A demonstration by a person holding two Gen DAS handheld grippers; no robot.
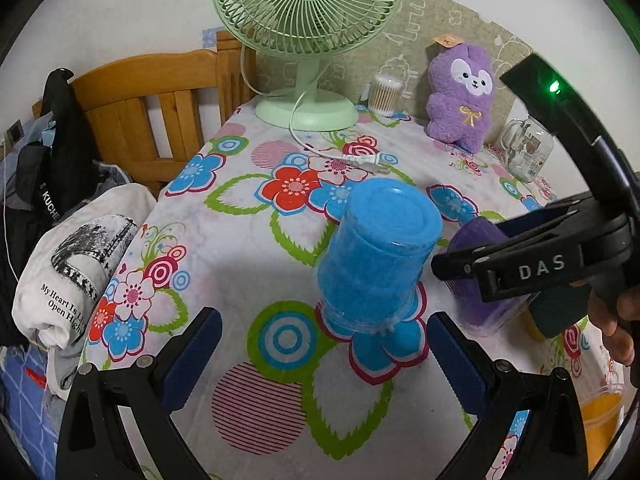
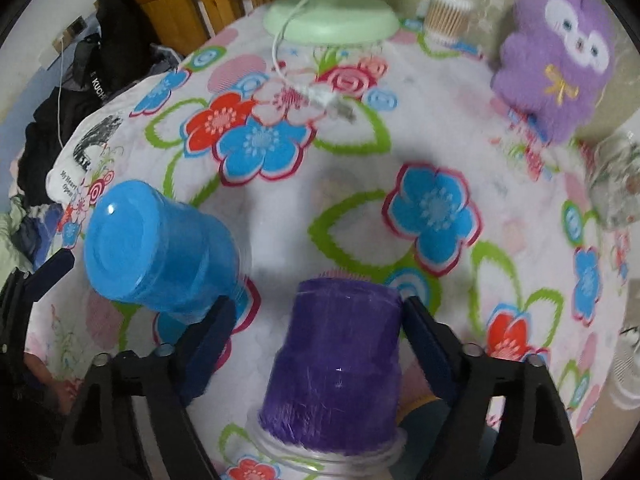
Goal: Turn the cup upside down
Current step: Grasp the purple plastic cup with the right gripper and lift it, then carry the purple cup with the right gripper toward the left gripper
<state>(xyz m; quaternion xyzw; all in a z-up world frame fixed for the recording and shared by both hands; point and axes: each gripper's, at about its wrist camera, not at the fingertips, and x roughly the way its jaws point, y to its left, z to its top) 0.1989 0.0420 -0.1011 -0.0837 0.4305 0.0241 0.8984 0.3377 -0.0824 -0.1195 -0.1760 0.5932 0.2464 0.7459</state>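
A blue cup (image 1: 378, 256) stands upside down on the flowered tablecloth (image 1: 248, 240), rim on the cloth; it also shows in the right wrist view (image 2: 160, 248). My left gripper (image 1: 324, 352) is open, its fingers on either side just in front of the cup, not touching. A purple cup (image 2: 336, 364) stands upside down between my right gripper's fingers. My right gripper (image 2: 320, 320) is open around it, with a gap on the left side. In the left wrist view the right gripper (image 1: 472, 264) sits right of the blue cup over the purple cup (image 1: 476, 236).
A green fan (image 1: 306, 40) stands at the back with its cord and plug (image 1: 360, 160) on the cloth. A purple plush toy (image 1: 460, 96), a cotton-swab jar (image 1: 386, 94) and a glass mug (image 1: 528, 148) stand at the back right. A wooden chair (image 1: 152, 112) with clothes stands left.
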